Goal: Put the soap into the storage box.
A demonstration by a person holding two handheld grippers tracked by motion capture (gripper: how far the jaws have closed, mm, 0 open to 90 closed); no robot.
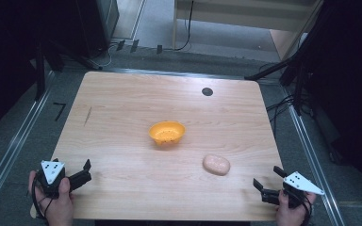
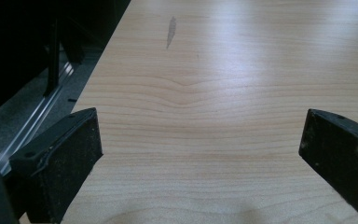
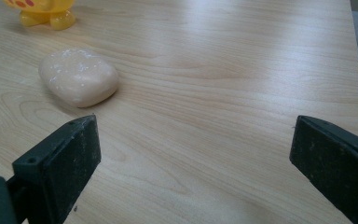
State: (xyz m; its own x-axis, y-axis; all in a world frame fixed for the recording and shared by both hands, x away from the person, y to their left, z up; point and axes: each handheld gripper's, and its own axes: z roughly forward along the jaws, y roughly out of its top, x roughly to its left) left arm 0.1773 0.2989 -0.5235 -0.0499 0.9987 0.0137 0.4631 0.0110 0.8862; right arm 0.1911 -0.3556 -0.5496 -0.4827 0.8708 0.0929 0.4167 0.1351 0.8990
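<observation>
One wooden table [image 1: 122, 117], one orange perforated bowl [image 1: 167, 132], one pale rounded lump [image 1: 216, 164] (material unclear), two handheld grippers, left gripper [image 1: 86, 171], right gripper [image 1: 268, 180], one dark disc [image 1: 207, 92].

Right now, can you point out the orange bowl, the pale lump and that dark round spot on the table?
orange bowl [image 1: 167, 132]: high view, on its perforated inside.
pale lump [image 3: 78, 76]: right gripper view, on its rounded top.
dark round spot [image 1: 207, 92]: high view, on its middle, near the table's far edge.
</observation>
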